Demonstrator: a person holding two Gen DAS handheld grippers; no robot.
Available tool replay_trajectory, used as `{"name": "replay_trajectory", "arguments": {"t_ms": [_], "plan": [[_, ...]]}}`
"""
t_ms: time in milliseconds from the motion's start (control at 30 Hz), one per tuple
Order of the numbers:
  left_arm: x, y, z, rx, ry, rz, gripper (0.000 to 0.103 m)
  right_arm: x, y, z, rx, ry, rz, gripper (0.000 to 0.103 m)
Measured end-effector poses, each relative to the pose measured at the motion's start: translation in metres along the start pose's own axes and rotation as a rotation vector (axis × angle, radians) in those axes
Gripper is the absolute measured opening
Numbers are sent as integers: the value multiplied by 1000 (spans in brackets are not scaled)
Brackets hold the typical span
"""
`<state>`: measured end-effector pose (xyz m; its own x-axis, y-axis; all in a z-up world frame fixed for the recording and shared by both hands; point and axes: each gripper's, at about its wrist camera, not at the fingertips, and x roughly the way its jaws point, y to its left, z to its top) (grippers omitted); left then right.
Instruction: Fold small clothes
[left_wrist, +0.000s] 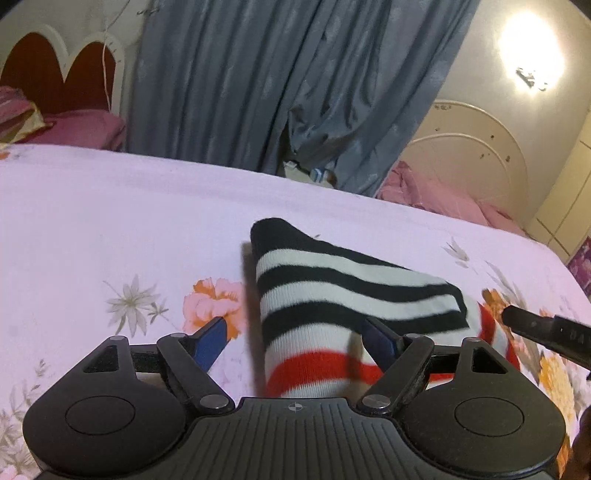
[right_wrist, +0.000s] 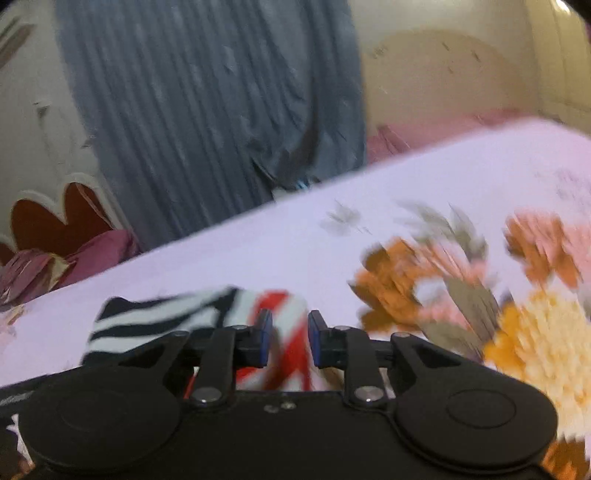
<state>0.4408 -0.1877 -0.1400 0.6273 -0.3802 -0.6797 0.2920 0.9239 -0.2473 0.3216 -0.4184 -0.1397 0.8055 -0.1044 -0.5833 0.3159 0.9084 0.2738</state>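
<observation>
Fingers: left gripper (left_wrist: 291, 334) spread wide, empty, astride the near red-banded end of the striped sock (left_wrist: 343, 295); right gripper (right_wrist: 290, 341) narrowly parted, empty, at the same end. Sock: lying on the bed (left_wrist: 110, 221), long axis running away towards its far edge, black toe farthest. Left nearer.

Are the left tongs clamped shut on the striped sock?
No, the left tongs stand wide open around the striped sock.
</observation>
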Motion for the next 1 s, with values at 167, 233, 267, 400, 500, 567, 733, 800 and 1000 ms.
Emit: {"name": "replay_trajectory", "arguments": {"t_ms": [167,233,267,400,500,567,733,800,1000], "plan": [[17,1,3,-10,36,4,79,23,32,-3,-133,31,25,20],[23,0,1,-2,50,10,79,29,32,-2,-123,22,5,20],[25,0,0,2,53,11,79,33,31,-1,-120,22,-12,19],[30,-2,-2,22,65,9,83,52,12,-10,-100,83,-86,14],[30,-2,-2,25,68,16,85,54,10,-8,-107,92,-89,13],[28,-2,-1,22,73,18,85,52,8,-9,-86,92,-80,13],[15,-9,-2,55,60,40,85,41,5,-7,-60,100,-51,16],[6,-10,-4,65,46,41,85,29,7,-6,-65,84,-27,22],[-28,-24,-13,131,5,23,85,-11,22,-11,-173,53,34,26]]}}
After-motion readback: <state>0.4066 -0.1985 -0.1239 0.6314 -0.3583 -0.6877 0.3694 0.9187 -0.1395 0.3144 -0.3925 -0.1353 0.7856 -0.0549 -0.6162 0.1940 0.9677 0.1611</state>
